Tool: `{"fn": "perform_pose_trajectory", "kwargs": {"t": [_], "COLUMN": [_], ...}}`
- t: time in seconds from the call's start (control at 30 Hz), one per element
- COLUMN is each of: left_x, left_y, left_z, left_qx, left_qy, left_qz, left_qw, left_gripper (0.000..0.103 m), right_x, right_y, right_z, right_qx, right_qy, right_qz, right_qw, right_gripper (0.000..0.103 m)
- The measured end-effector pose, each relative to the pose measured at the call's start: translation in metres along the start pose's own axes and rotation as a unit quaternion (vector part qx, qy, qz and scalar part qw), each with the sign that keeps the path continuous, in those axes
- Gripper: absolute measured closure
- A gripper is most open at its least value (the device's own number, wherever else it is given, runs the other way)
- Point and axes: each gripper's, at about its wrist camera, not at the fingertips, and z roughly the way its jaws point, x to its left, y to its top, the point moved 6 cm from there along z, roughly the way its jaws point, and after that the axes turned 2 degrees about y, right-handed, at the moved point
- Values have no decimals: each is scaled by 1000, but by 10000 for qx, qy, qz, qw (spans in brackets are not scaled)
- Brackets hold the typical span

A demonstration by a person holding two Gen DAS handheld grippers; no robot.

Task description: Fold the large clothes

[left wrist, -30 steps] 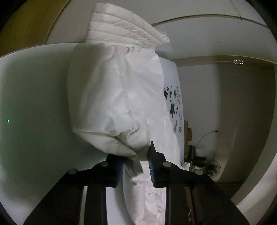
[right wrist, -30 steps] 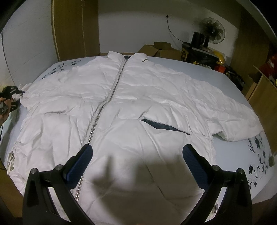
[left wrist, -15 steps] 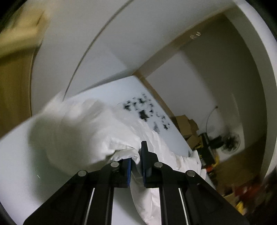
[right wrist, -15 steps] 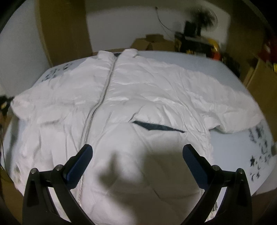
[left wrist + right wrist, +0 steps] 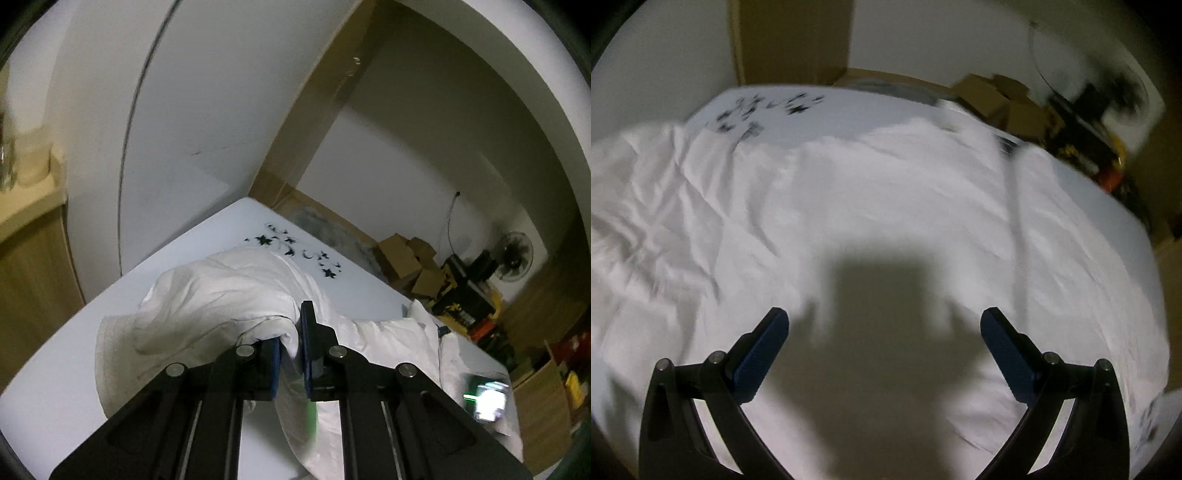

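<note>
A large white puffer jacket lies spread over the bed, its zipper running up the right of the right wrist view. My left gripper is shut on the jacket's sleeve, bunched and lifted above the bed. My right gripper is open and empty just above the jacket's body, casting a shadow on it. The right wrist view is blurred.
The bed sheet is pale blue with black star prints. Cardboard boxes, a fan and dark equipment stand by the far wall. A wooden cabinet is on the left.
My left gripper closed on the sleeve and has swung round with it, lifting it over the bed. My right gripper has moved forward and left over the jacket, staying open.
</note>
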Motion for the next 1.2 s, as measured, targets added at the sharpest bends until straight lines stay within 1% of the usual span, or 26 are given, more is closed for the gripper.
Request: {"fn": "perform_pose_trajectory", "kwargs": {"t": [0.07,0.1,0.17,0.23,0.33,0.37,0.43,0.47,0.53,0.57,0.6,0.7,0.73,0.77,0.83,0.87,0.9,0.93,0.97,1.0,1.03,1.07,1.1,1.13,1.17,1.2], "left_x": [-22,-31,-58,-86,-136,-161,-197,-216,-254,-270,-279,-297,-296,-295,-287,-288,-284,-286,-286,-285,-286,-285,-282,-280,-275,-270], "left_y": [0,-1,-5,-10,-26,-37,-63,-79,-122,-147,-168,-237,-256,-277,-300,-309,-312,-315,-315,-314,-314,-316,-311,-308,-306,-301], "left_z": [-10,-16,-24,-29,-36,-35,-29,-25,-11,-3,4,32,39,48,60,61,61,59,57,53,47,39,29,14,-1,-20], "left_qx": [-37,-36,-79,-141,-118,-44,207,376,760,886,989,1554,1738,1912,1963,1863,1728,1643,1642,1686,1776,1881,1892,1808,1736,1629], "left_qy": [29,26,34,26,-114,-195,-408,-520,-766,-776,-754,-605,-540,-464,-282,-240,-274,-324,-401,-577,-861,-1101,-1252,-1414,-1561,-1696], "left_qz": [233,320,592,868,1243,1403,1611,1716,2031,2270,2460,3053,3128,3202,3435,3601,3699,3736,3693,3583,3461,3384,3283,3157,3033,2891], "left_qw": [9997,9995,9982,9961,9921,9899,9859,9831,9732,9668,9613,9375,9322,9267,9180,9138,9125,9123,9138,9164,9172,9154,9169,9207,9238,9280], "left_gripper": [95,95,95,95,95,95,95,95,95,95,94,90,90,90,90,90,90,88,86,76,55,43,31,21,18,17], "right_x": [32,42,38,17,-47,-82,-124,-156,-198,-218,-234,-276,-286,-297,-309,-313,-315,-317,-317,-317,-315,-319,-316,-319,-311,-308], "right_y": [-3,-6,-10,-13,-29,-41,-54,-70,-92,-105,-117,-153,-157,-170,-183,-188,-191,-193,-194,-190,-188,-192,-189,-190,-183,-179], "right_z": [27,32,25,12,-18,-32,-50,-62,-77,-83,-86,-94,-96,-97,-97,-96,-95,-98,-100,-102,-107,-113,-120,-128,-136,-140], "right_qx": [344,383,72,-112,-310,-426,-568,-699,-824,-863,-874,-912,-905,-900,-904,-906,-906,-908,-920,-956,-1017,-1086,-1213,-1288,-1393,-1437], "right_qy": [242,383,315,341,645,758,782,731,640,624,605,558,549,532,516,525,575,644,728,810,878,918,982,1023,1061,1088], "right_qz": [-356,-506,-519,-275,526,889,1246,1478,1777,1925,2043,2392,2456,2549,2609,2638,2664,2682,2709,2735,2758,2761,2736,2707,2612,2534], "right_qw": [9985,9973,9981,9990,9960,9922,9875,9838,9785,9755,9731,9651,9636,9613,9597,9589,9579,9569,9554,9537,9518,9505,9491,9485,9493,9504], "right_gripper": [0,0,0,0,0,0,0,0,0,0,0,0,0,0,0,0,0,0,0,0,0,0,0,0,0,0]}}
